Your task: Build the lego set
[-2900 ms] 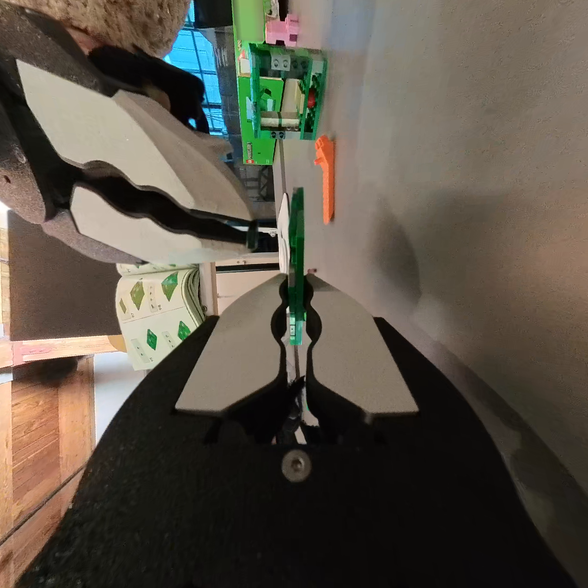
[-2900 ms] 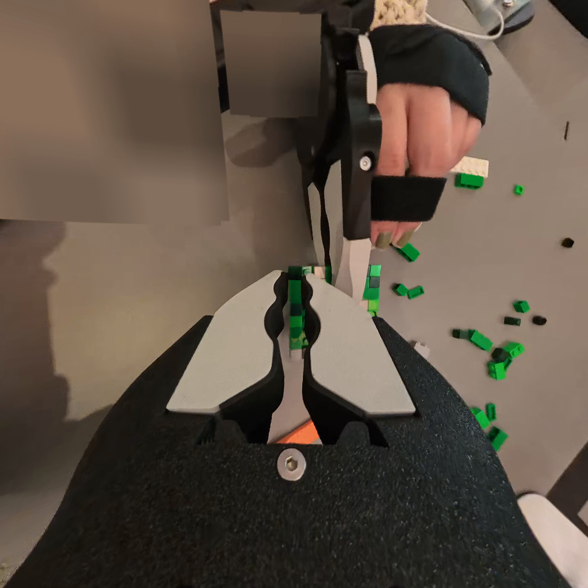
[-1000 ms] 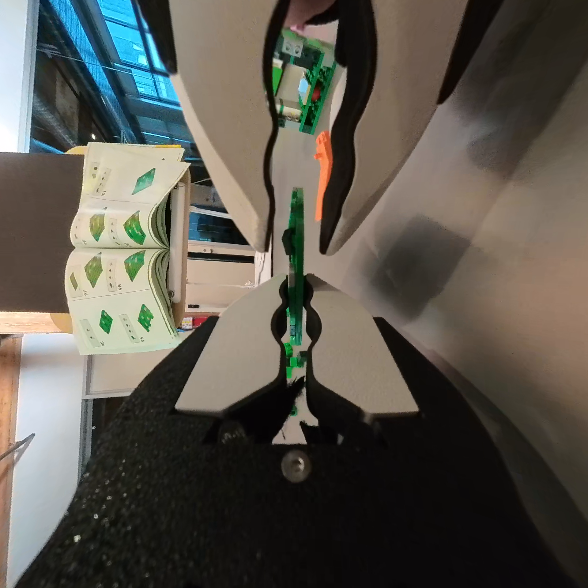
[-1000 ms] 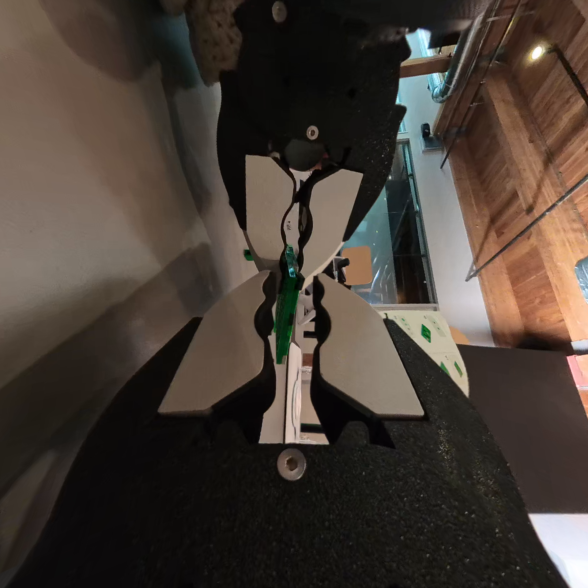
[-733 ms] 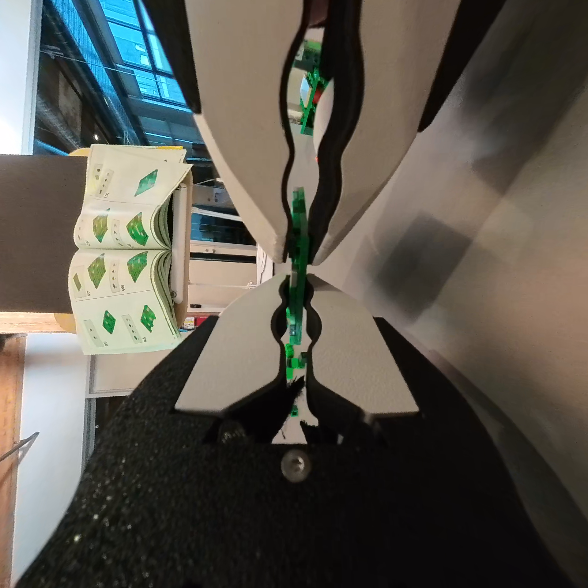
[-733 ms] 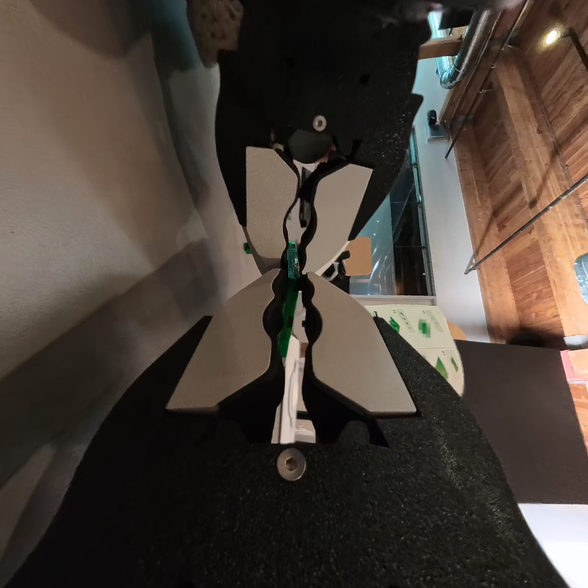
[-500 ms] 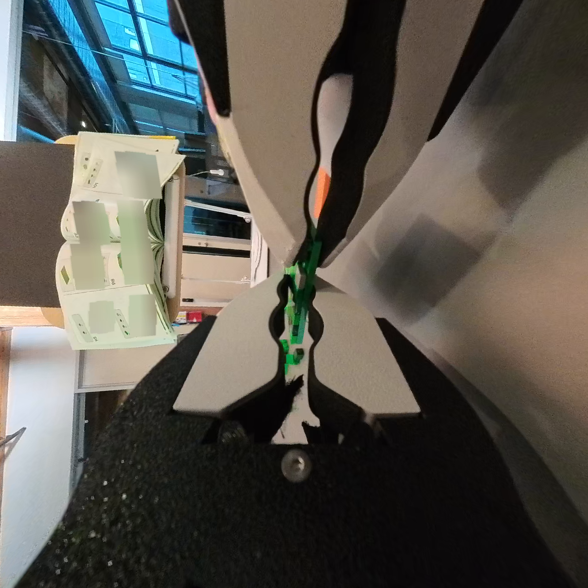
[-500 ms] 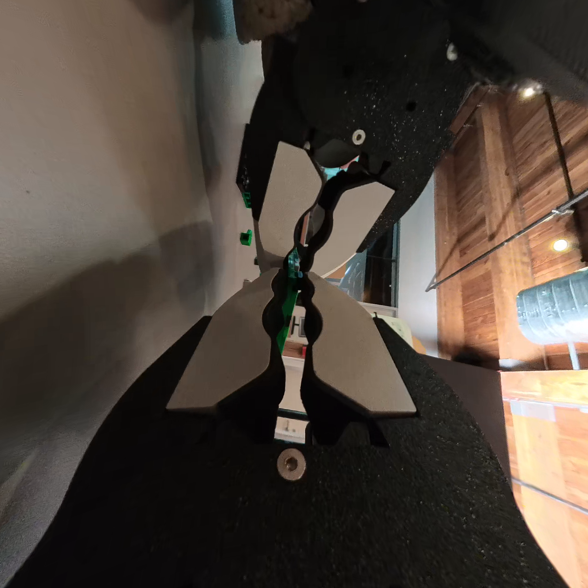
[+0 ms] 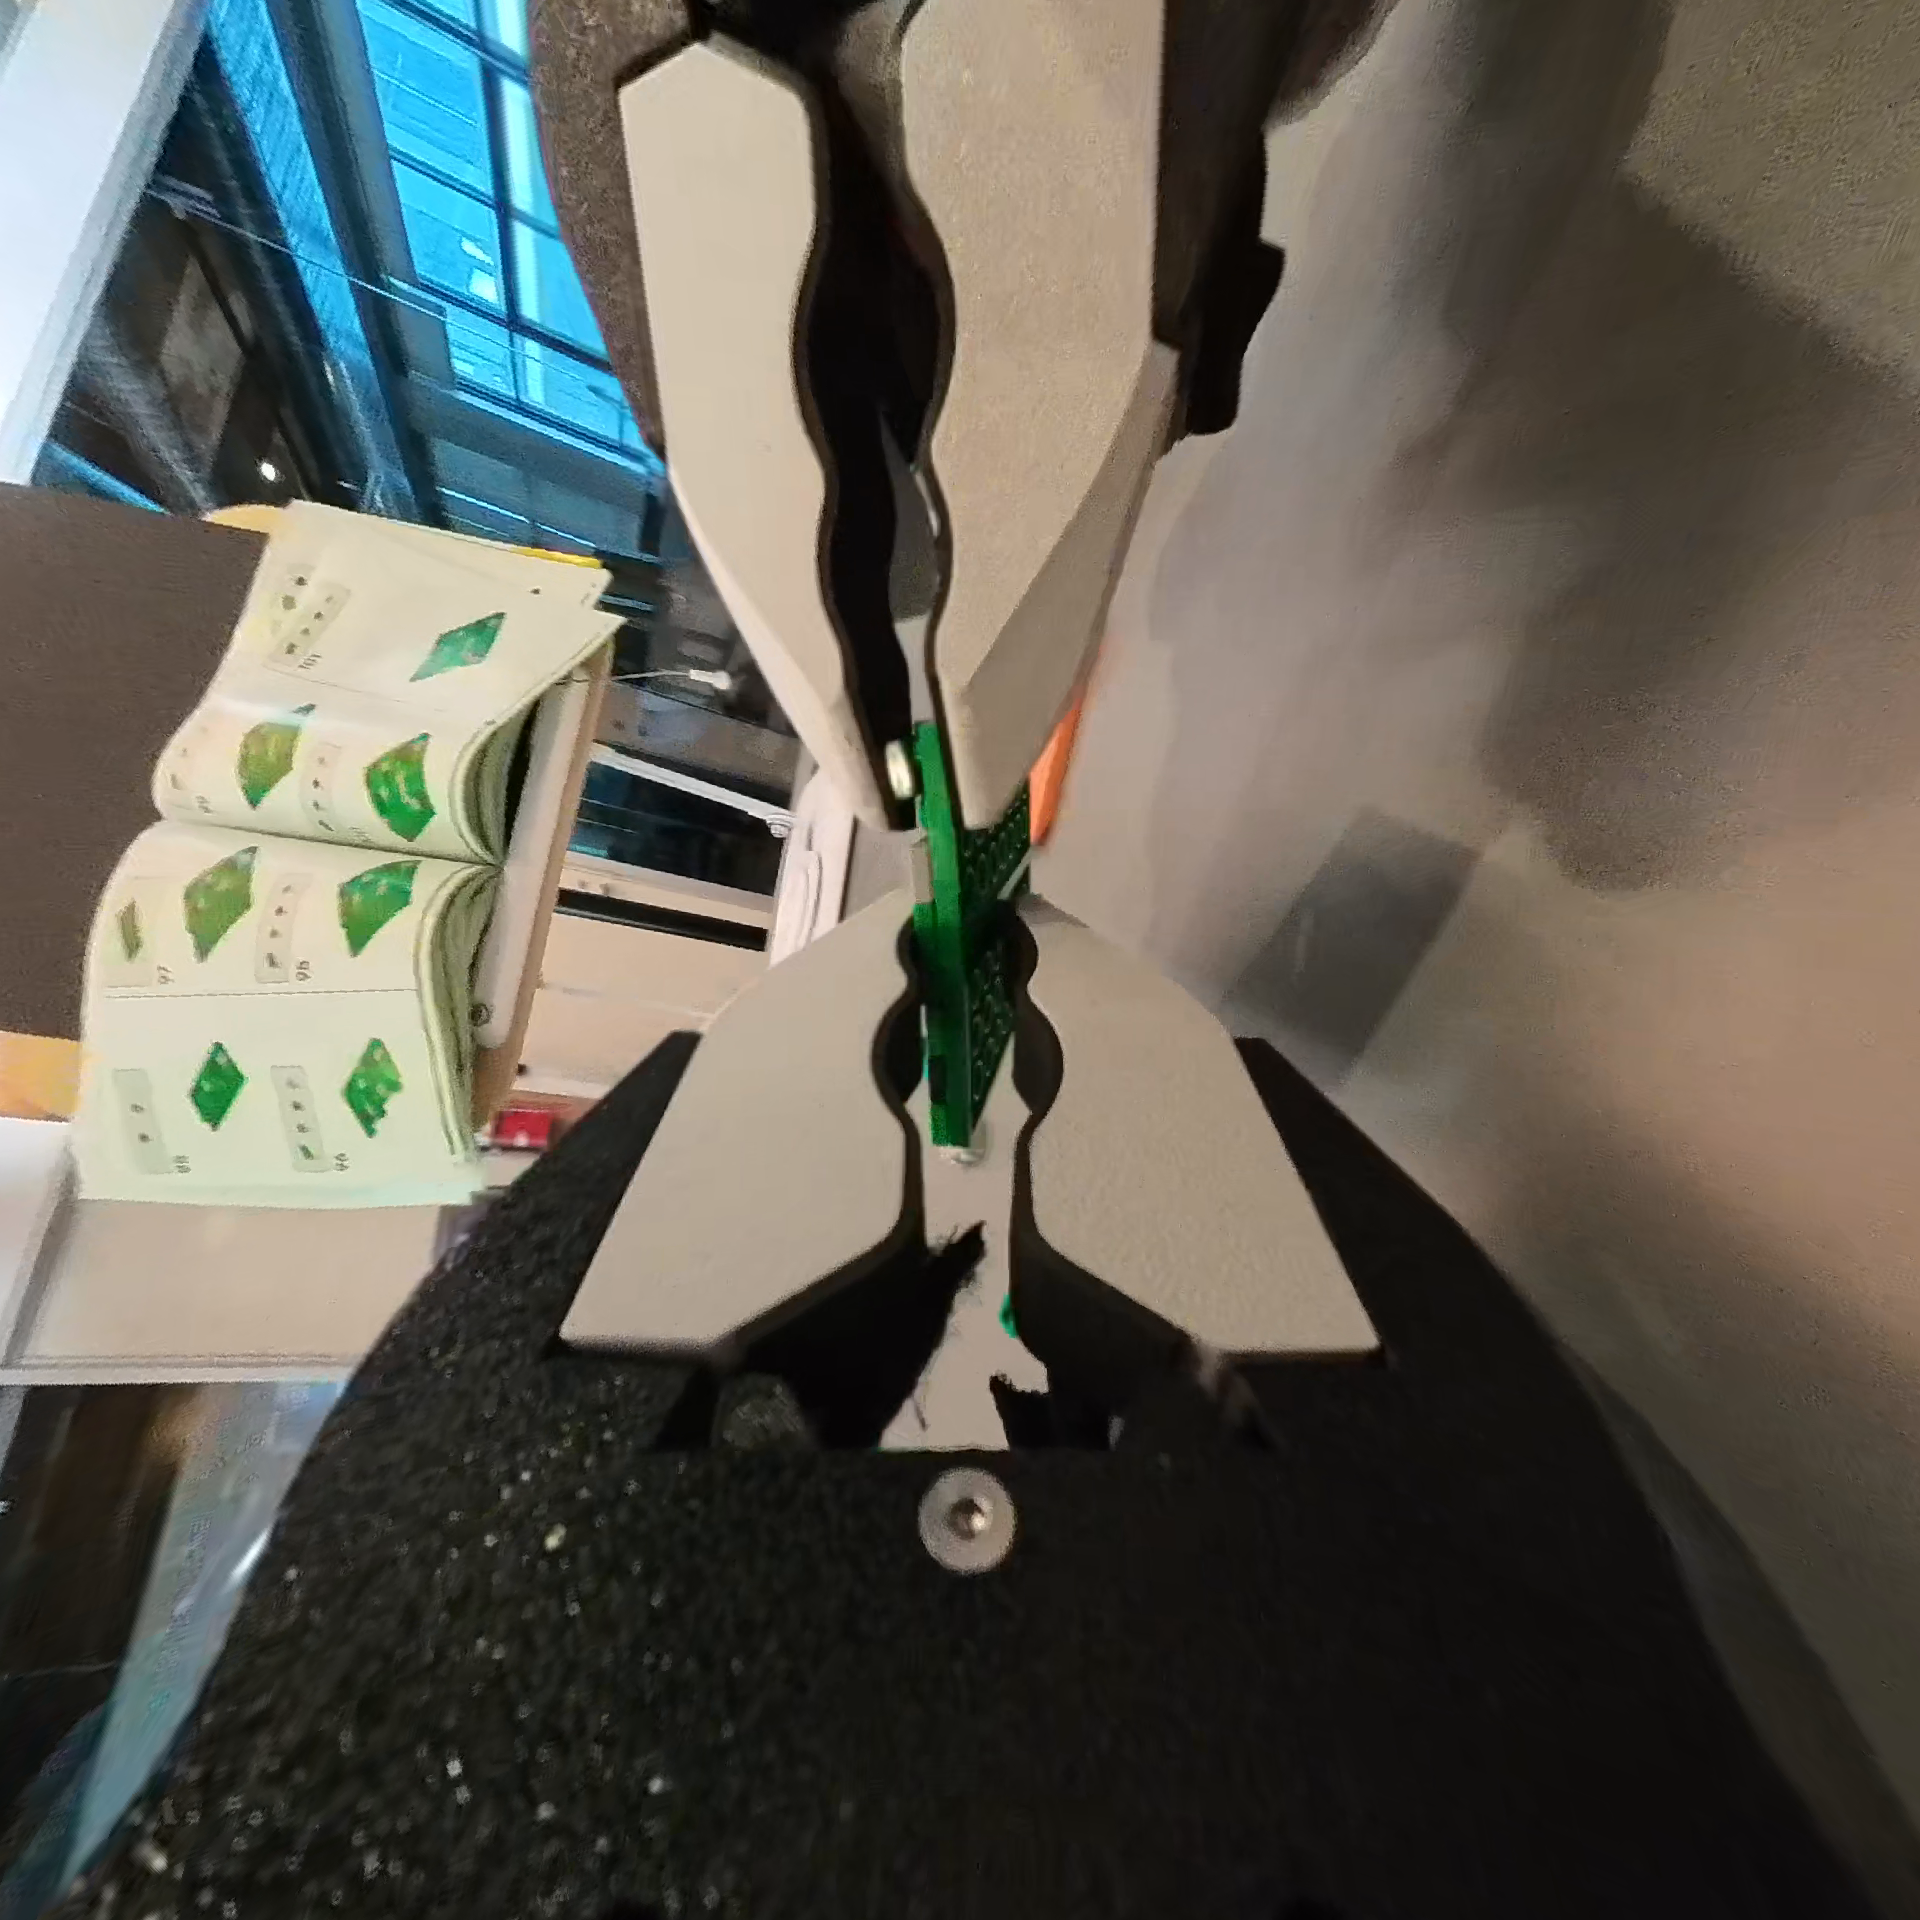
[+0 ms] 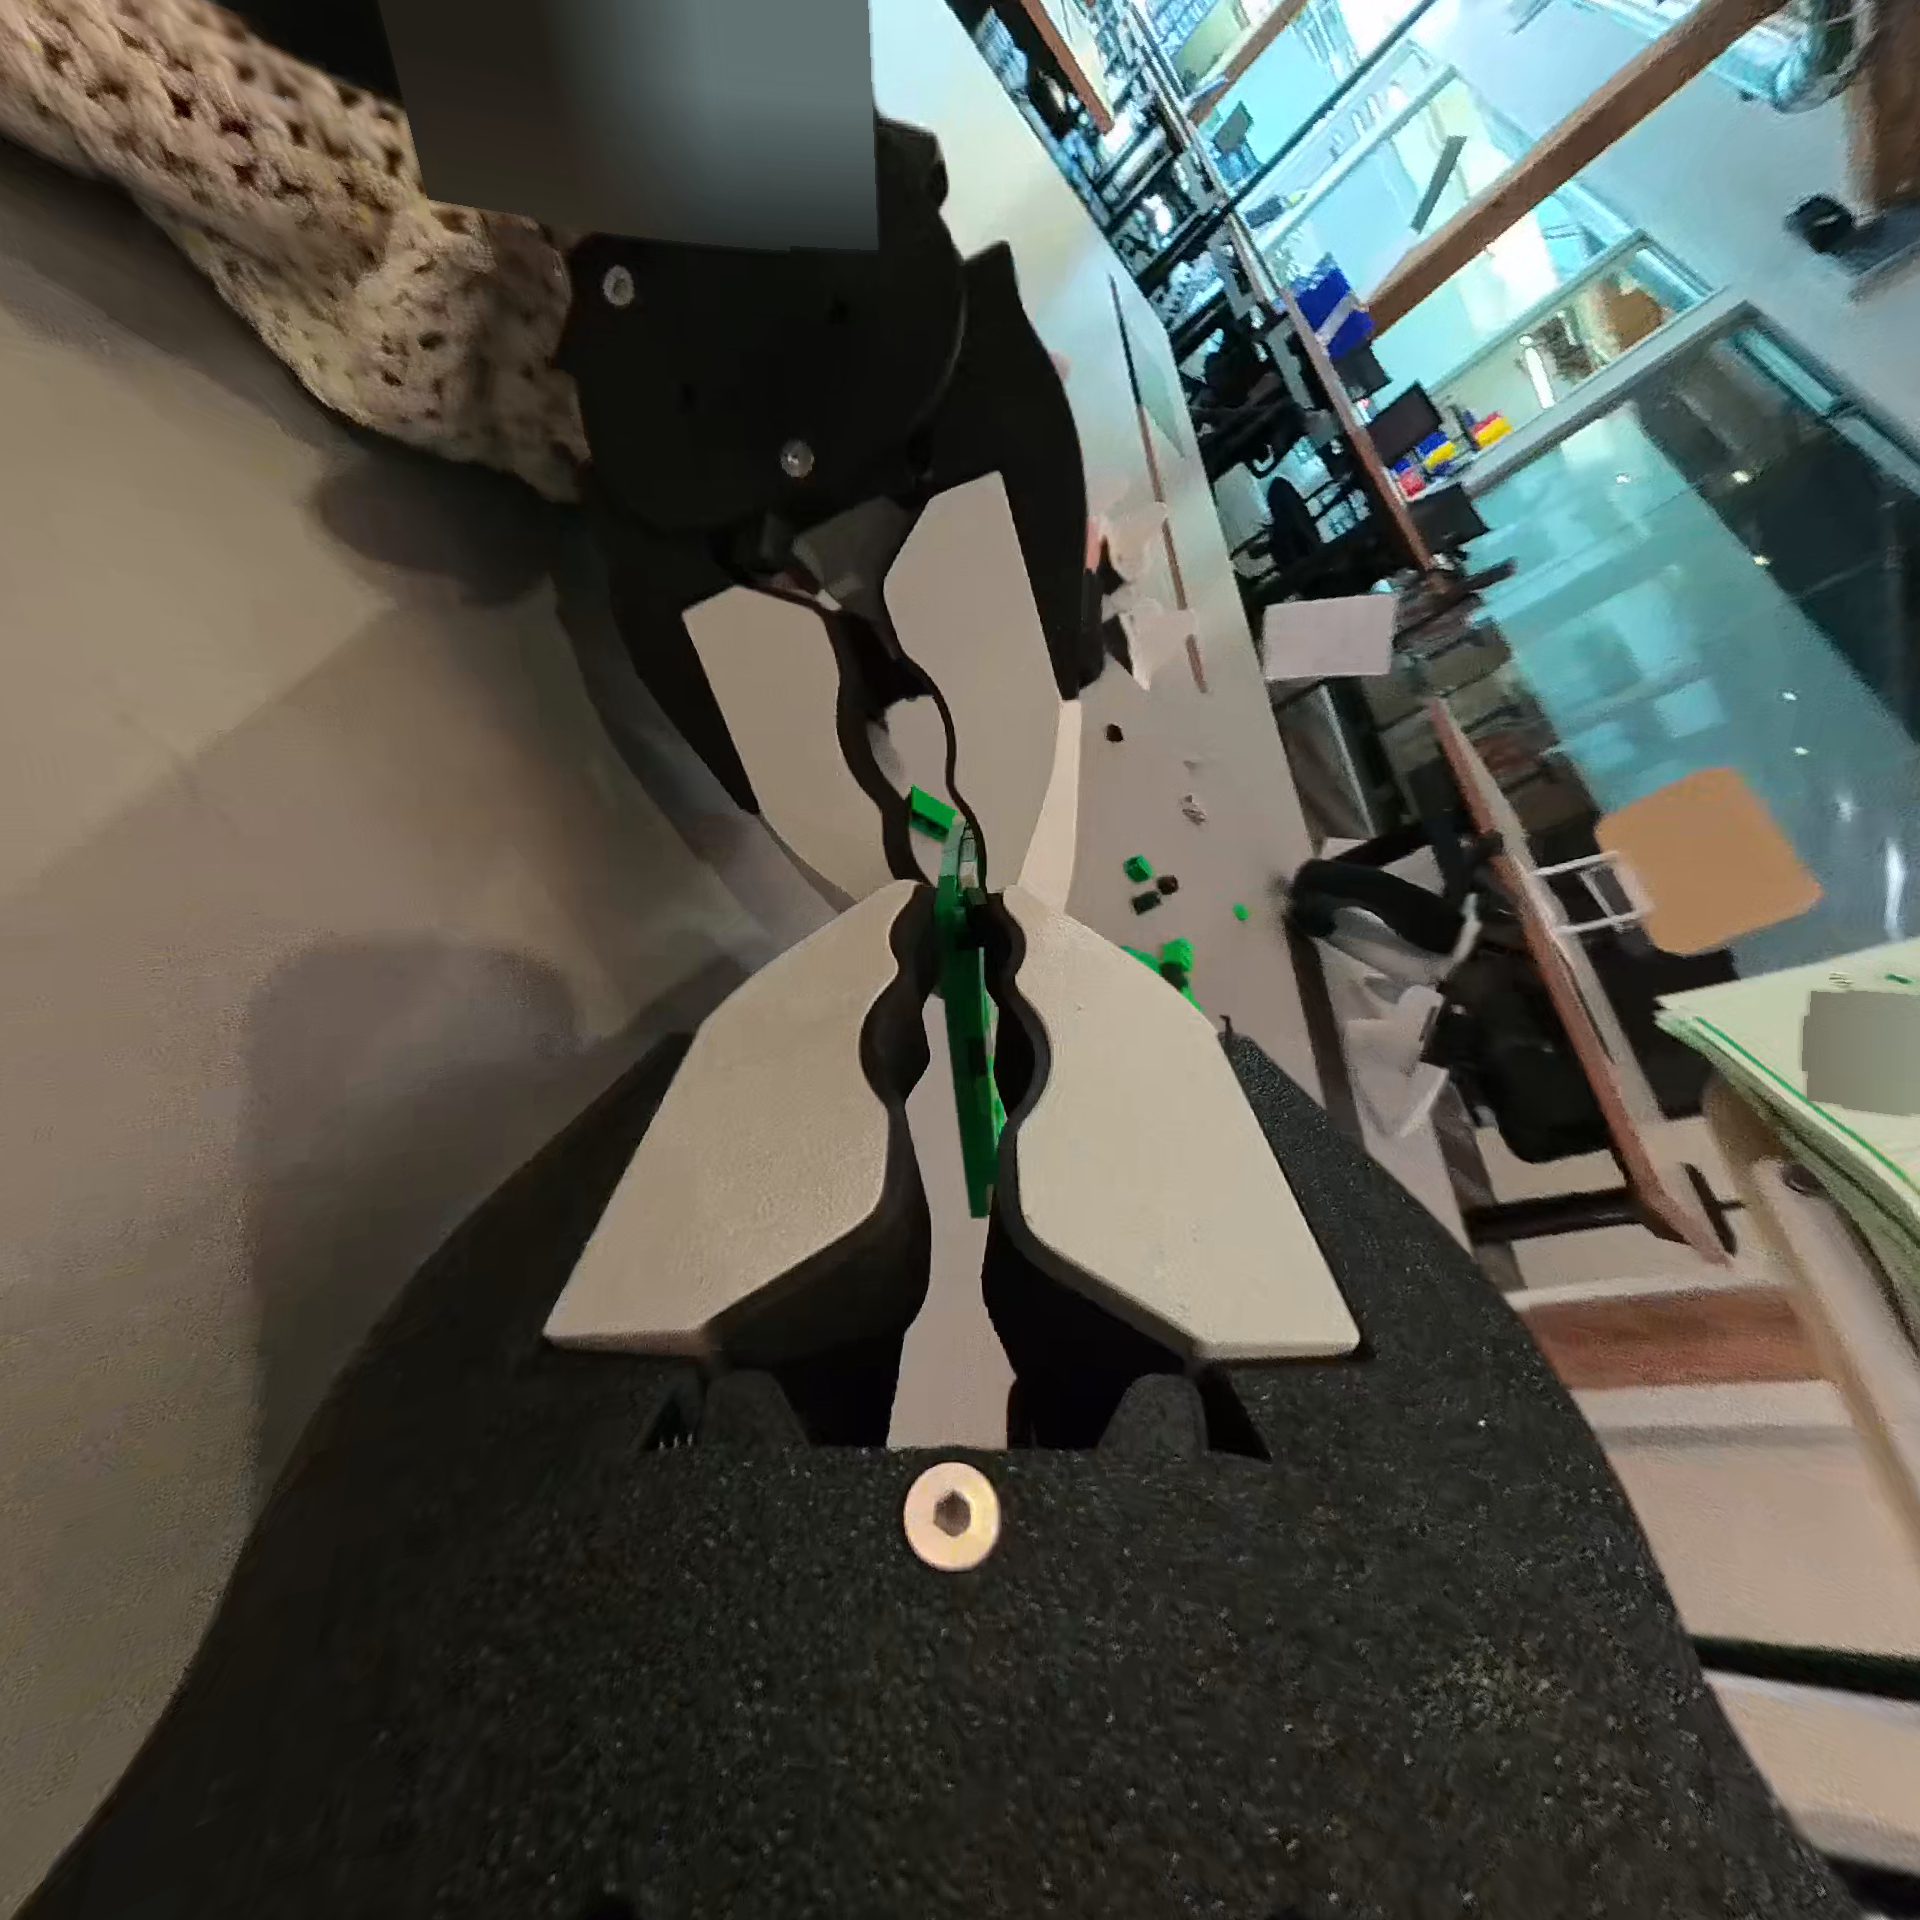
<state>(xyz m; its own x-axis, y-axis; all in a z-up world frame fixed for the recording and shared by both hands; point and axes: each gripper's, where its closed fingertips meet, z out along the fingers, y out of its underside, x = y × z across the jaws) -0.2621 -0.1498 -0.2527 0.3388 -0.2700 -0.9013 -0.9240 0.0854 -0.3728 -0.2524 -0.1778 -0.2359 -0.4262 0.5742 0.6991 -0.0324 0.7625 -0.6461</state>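
A thin green lego plate (image 9: pixel 958 997) with small pieces on it is held edge-on above the grey table (image 9: pixel 1610 831). My left gripper (image 9: pixel 966 914) is shut on its near end. My right gripper (image 9: pixel 935 795) comes in from above, tip to tip, and is shut on the plate's far end. In the right wrist view the same plate (image 10: pixel 968 1039) sits between the fingers of my right gripper (image 10: pixel 961 896), and my left gripper (image 10: pixel 961 842) closes on its other end. A small grey piece (image 9: pixel 900 774) shows at the right gripper's fingertip.
An open instruction booklet (image 9: pixel 312 883) stands at the left. An orange lego tool (image 9: pixel 1062 758) lies on the table behind the grippers. Several loose green bricks (image 10: pixel 1153 899) lie scattered on the table. A knit sleeve (image 10: pixel 260 208) reaches in at the upper left.
One second ago the right gripper was open around the plate's far end; it has closed on it. Both grippers have tilted, and the plate has turned slightly with them.
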